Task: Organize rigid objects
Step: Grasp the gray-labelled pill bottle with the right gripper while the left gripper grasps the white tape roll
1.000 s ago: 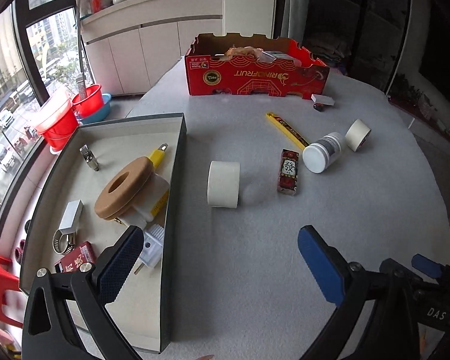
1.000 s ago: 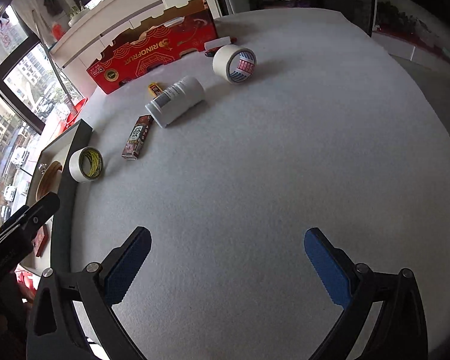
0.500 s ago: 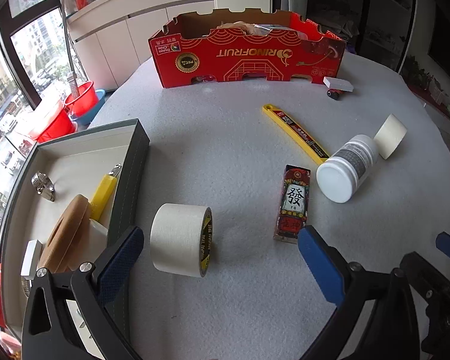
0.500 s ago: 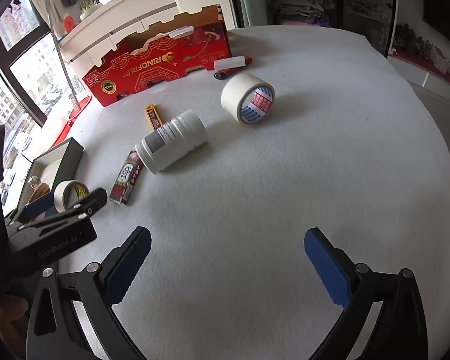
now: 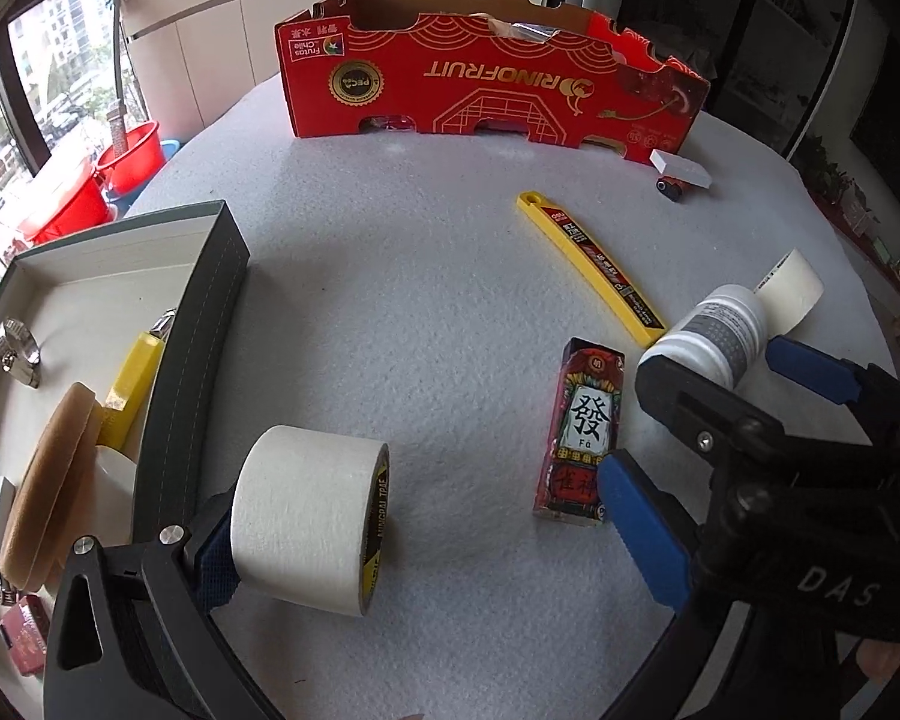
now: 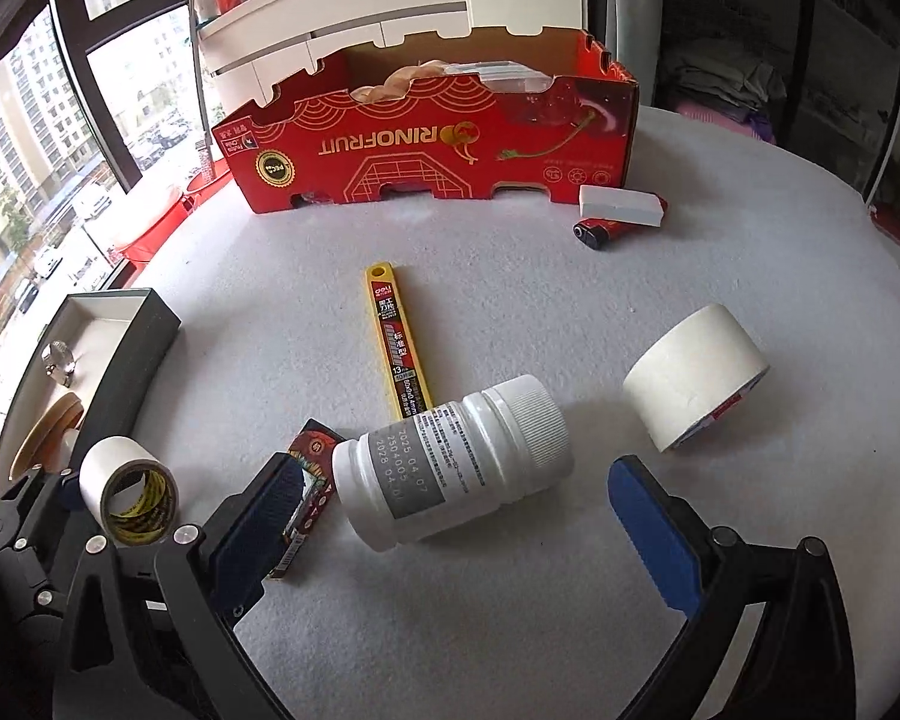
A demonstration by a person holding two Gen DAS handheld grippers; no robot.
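The right gripper [image 6: 450, 522] is standing wide, its jaws just closing slightly, with the white bottle [image 6: 453, 468] lying on its side between them untouched, long axis crosswise to the fingers. The left gripper [image 5: 426, 516] is gaping too, its left pad nearing the tape roll [image 5: 312, 510] beside the grey tray [image 5: 195, 348]; open table is lying far of both.

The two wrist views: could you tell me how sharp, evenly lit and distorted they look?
Left wrist view: sharp, soft daylight, a faint shadow beside the tape roll; the grey tray bows with fisheye curvature. Right wrist view: equally sharp, the white bottle label legible, the windows overexposed.
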